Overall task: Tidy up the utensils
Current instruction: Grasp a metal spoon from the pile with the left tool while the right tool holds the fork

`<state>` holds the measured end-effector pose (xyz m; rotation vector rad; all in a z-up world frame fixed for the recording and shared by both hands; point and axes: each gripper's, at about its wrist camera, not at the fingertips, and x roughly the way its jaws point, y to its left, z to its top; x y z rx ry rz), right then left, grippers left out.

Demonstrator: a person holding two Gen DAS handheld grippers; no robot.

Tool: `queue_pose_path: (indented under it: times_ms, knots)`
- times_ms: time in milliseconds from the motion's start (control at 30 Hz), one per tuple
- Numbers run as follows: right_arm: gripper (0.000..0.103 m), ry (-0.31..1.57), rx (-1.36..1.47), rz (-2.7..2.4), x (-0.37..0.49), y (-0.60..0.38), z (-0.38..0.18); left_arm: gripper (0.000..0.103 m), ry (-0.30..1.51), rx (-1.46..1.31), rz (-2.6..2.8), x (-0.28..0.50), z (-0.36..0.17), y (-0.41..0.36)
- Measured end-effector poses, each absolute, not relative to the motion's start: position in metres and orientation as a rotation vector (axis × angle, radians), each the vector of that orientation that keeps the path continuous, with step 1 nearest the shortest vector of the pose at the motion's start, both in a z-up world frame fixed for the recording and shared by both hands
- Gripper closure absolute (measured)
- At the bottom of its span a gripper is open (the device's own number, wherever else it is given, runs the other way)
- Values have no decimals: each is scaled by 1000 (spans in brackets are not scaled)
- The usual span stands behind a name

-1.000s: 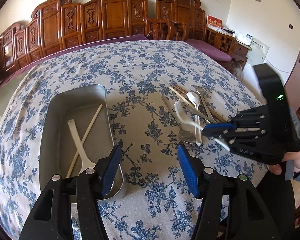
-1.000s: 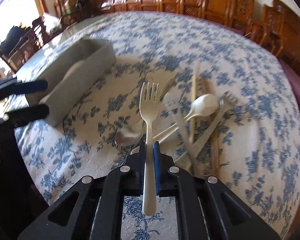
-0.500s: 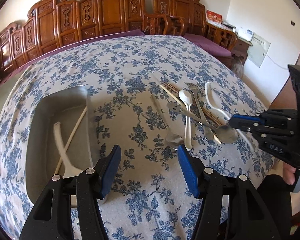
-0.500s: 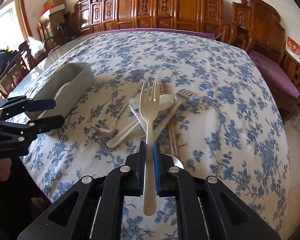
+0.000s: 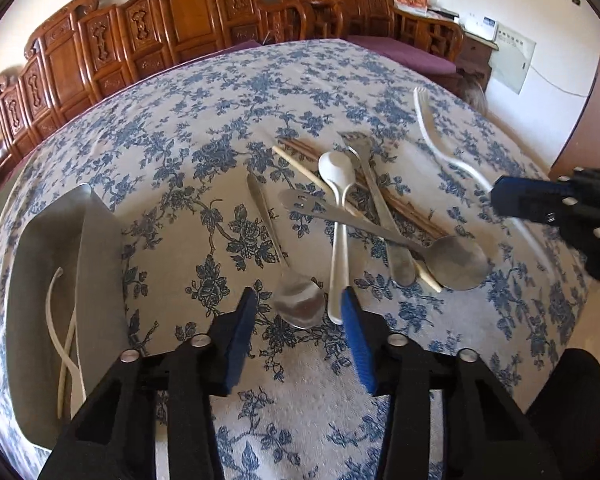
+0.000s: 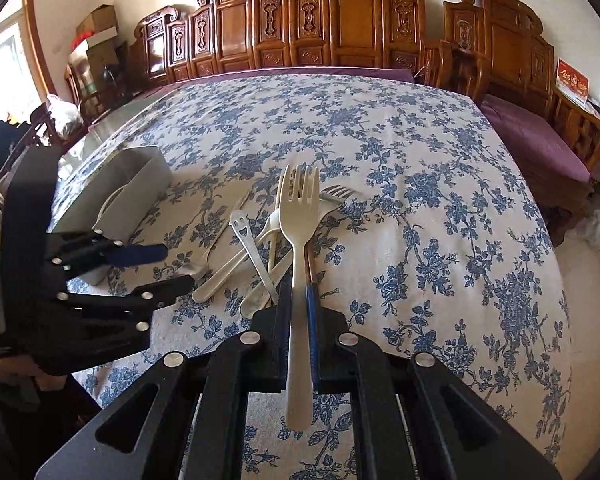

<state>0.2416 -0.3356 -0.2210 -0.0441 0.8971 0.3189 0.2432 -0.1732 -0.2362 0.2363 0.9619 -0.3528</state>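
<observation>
My left gripper (image 5: 298,308) hovers low over the near end of the utensil pile, and its jaws are closing. The bowl of a small steel spoon (image 5: 298,300) and the handle end of a white spoon (image 5: 338,184) lie between the blue pads, which do not press on them. My right gripper (image 6: 299,300) is shut on a cream plastic fork (image 6: 298,216), held tines-forward above the pile. The same gripper (image 5: 540,204) and fork (image 5: 432,136) show at the right of the left wrist view. A grey metal tray (image 5: 100,260) at the left holds a white utensil and a chopstick.
The pile also has a steel fork (image 5: 364,168), a large steel spoon (image 5: 456,260) with a smiley handle, and pale and dark chopsticks (image 5: 300,168). Carved wooden chairs (image 6: 356,20) line the far side. The table's edge drops off at the right.
My left gripper has moved right and down from over the tray to the pile, and its jaws have narrowed. My right gripper has lifted the fork up and away to the right.
</observation>
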Motion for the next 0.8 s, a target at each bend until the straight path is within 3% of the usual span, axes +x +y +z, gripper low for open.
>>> queue_pose_path:
  times_ms: [200,333,400,433,800]
  knots:
    - [94,898,-44,325,241,-334,-221,67,969,274,-340,246,-245,-176]
    - [94,902,-52,329,241,-331,-223,81,974,276,-346,246,-246,-175]
    - [94,903,-60,333,240,-328,-224,95,971,252,-365,245,-244,-172]
    - [94,904,-62,334,240,-327,-225,98,972,241,-371,244,-242,-170]
    - [94,905,-83,350,236,-317,-226,103,958,186,-359,244,-231,-148]
